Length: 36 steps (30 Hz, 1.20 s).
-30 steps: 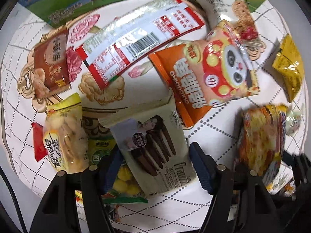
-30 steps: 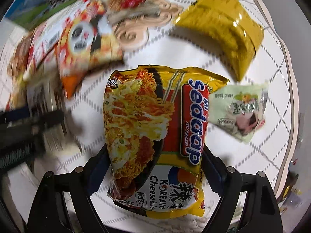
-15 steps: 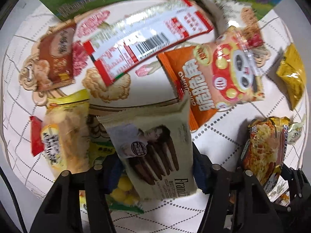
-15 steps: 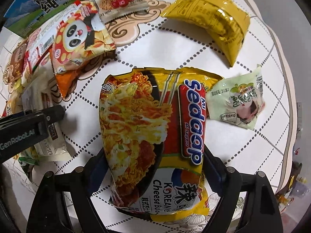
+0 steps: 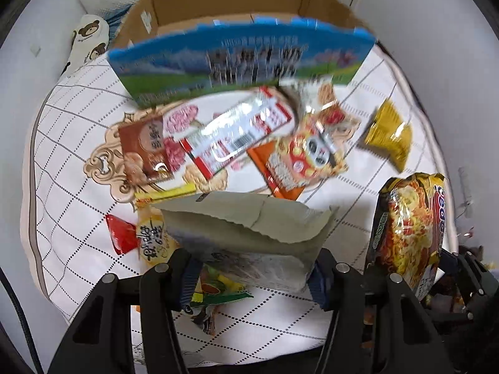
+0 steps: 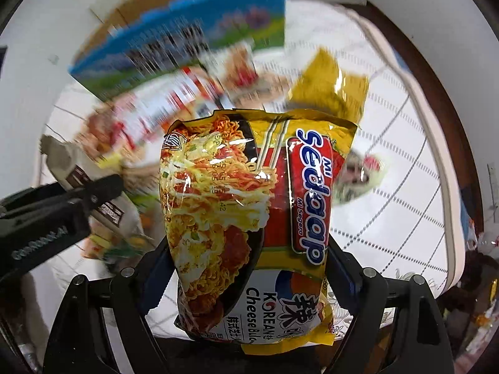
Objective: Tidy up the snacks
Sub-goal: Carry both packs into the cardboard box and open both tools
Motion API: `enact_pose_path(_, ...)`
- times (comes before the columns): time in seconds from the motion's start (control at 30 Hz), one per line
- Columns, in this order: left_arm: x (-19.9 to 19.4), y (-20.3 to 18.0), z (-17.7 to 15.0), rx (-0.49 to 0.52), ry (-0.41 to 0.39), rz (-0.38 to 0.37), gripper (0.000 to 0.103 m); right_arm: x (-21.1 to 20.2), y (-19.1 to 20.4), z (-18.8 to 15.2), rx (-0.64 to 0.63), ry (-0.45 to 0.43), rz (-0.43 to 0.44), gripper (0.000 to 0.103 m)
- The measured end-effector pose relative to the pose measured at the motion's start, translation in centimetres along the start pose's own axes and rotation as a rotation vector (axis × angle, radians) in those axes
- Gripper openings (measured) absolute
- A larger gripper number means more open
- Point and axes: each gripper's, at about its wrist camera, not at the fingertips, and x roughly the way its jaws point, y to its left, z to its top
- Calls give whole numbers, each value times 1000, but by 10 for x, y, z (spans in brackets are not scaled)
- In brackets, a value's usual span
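Observation:
My left gripper (image 5: 252, 280) grips a beige biscuit pack (image 5: 249, 224) by its sides and holds it up off the white checked cloth (image 5: 62, 162); its jaws are still closing on the pack. My right gripper (image 6: 246, 277) is shut on a yellow Sedaap noodle packet (image 6: 237, 205), also raised, which shows at the right of the left wrist view as the noodle packet (image 5: 408, 230). Behind the snacks stands an open cardboard box (image 5: 234, 3) with a blue and green printed front (image 5: 237, 59). In the right wrist view the biscuit pack (image 6: 62, 159) appears at the left.
Loose snacks lie on the cloth: an orange panda bag (image 5: 299, 162), a long red and white packet (image 5: 240, 137), a brown packet (image 5: 145, 149), a yellow bag (image 5: 386, 134), a yellow and red chip bag (image 5: 149, 237), a green packet (image 5: 218, 290). A bear-print item (image 5: 87, 40) lies at back left.
Both grippers rose with their packs, so the snacks look smaller and the cardboard box has come into view. The left jaws closed onto the biscuit pack and lifted it.

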Motion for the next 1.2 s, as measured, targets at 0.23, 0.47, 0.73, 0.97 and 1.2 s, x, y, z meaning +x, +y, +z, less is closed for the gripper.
enact_pose_path(0.23, -27, 9, 46, -22, -93, -43, 55, -78, 18, 51, -41, -102, 77, 88)
enact_pose_path(0.47, -32, 21, 141, -48, -143, -39, 55, -110, 25, 158, -88, -167, 166, 88)
enact_pose_path(0.73, 26, 53, 277, -96, -21, -18, 55, -70, 54, 300, -164, -148, 158, 88)
enact_pose_path(0.97, 120, 78, 342, -97, 162, 21, 55, 10, 65, 385, -193, -28, 129, 88)
enact_pose_path(1.2, 189, 89, 366, -105, 272, 39, 56, 91, 74, 412, -205, 87, 117, 89)
